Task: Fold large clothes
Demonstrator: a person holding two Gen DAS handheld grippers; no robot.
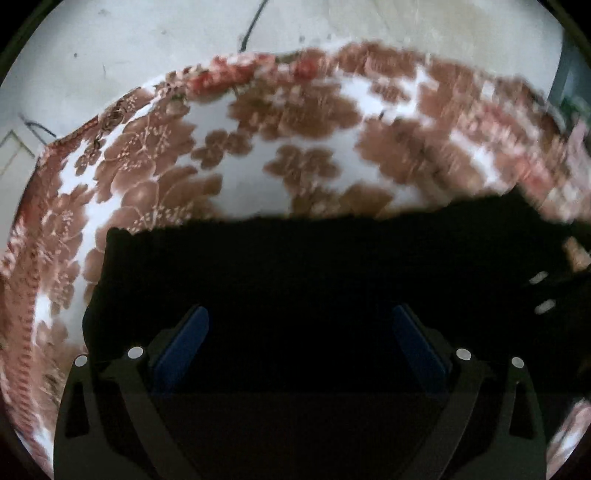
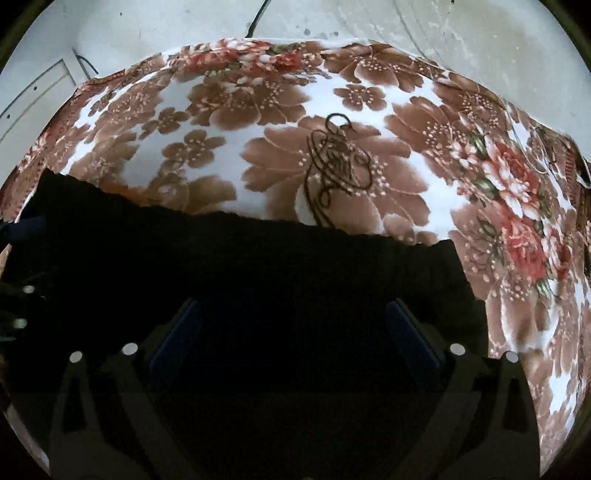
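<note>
Black on black, little to read

I can't make out folds in the black garment (image 2: pixel 258 280); the flowered cloth (image 1: pixel 295 122) blurs at right, and my left view's edge cuts it.

Likely home room: floral blanket (image 2: pixel 258 110) spread as work surface, pale worn floor (image 2: pixel 184 22) beyond, dark cable (image 1: pixel 253 22) trailing across it

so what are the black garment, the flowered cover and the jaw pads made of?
Black garment: soft matte cloth, maybe knit; its far edge looks fuzzy. Flowered cover: printed plush or fleece by its soft sheen, can't confirm. Pads: smooth blue, likely rubber or plastic.
</note>
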